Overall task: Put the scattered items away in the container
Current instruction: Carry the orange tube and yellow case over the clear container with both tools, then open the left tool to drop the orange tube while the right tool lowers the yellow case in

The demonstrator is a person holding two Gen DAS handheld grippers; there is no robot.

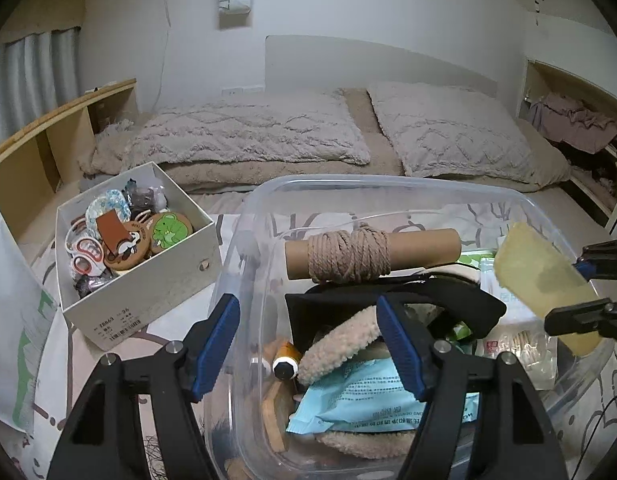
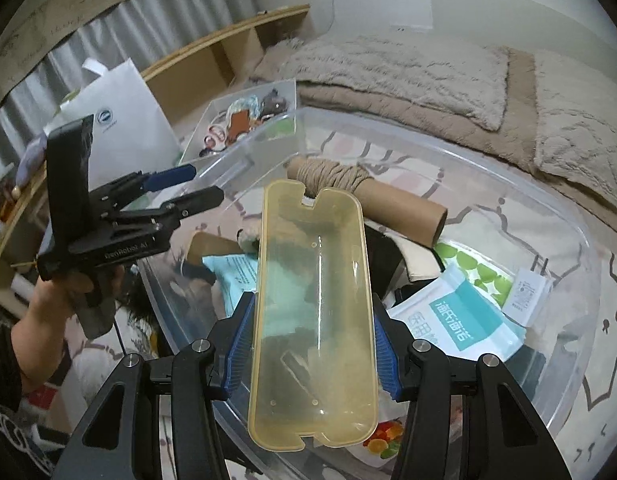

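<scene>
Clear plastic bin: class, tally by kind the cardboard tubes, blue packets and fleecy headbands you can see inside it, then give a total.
Cardboard tube wound with cord: 1
Blue packets: 2
Fleecy headband: 1
Total: 4

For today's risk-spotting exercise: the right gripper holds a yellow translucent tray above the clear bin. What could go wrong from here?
1. The right gripper clamps the yellow tray only at its long sides near one end; the smooth plastic might slip or tilt.
2. The clear bin is already crowded by the twine roll and blue packet, so the tray may land crooked.
3. The open left gripper straddles the bin's wall and could knock it.
</scene>
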